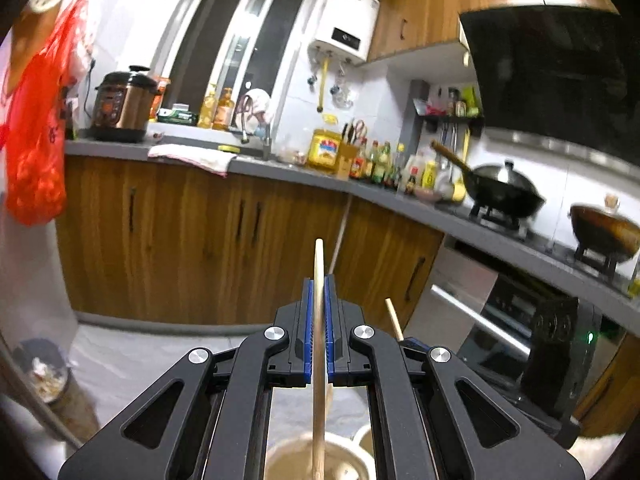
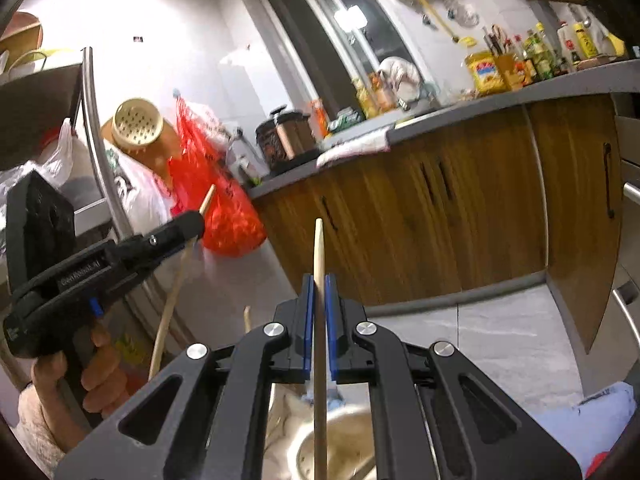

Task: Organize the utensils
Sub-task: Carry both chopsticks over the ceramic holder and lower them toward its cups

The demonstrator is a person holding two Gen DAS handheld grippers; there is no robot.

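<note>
My left gripper point(image 1: 319, 280) is shut on a wooden chopstick point(image 1: 318, 264) that stands upright between its blue pads, with its lower end over a beige utensil holder point(image 1: 296, 458) below. My right gripper point(image 2: 319, 280) is shut on a second wooden chopstick point(image 2: 319, 248), also upright, above a perforated beige holder point(image 2: 340, 440). In the right wrist view the left gripper point(image 2: 196, 224) shows at the left, hand-held, gripping its chopstick point(image 2: 172, 304). The tip of the right gripper's chopstick point(image 1: 394, 320) shows at the right of the left wrist view.
A kitchen lies ahead: wooden cabinets point(image 1: 200, 240) under a grey counter point(image 1: 280, 168) with a pressure cooker point(image 1: 122, 104), bottles and a wok point(image 1: 500, 188). A red bag point(image 1: 38, 128) hangs at left. A steel shelf rack point(image 2: 96, 128) stands at left in the right wrist view.
</note>
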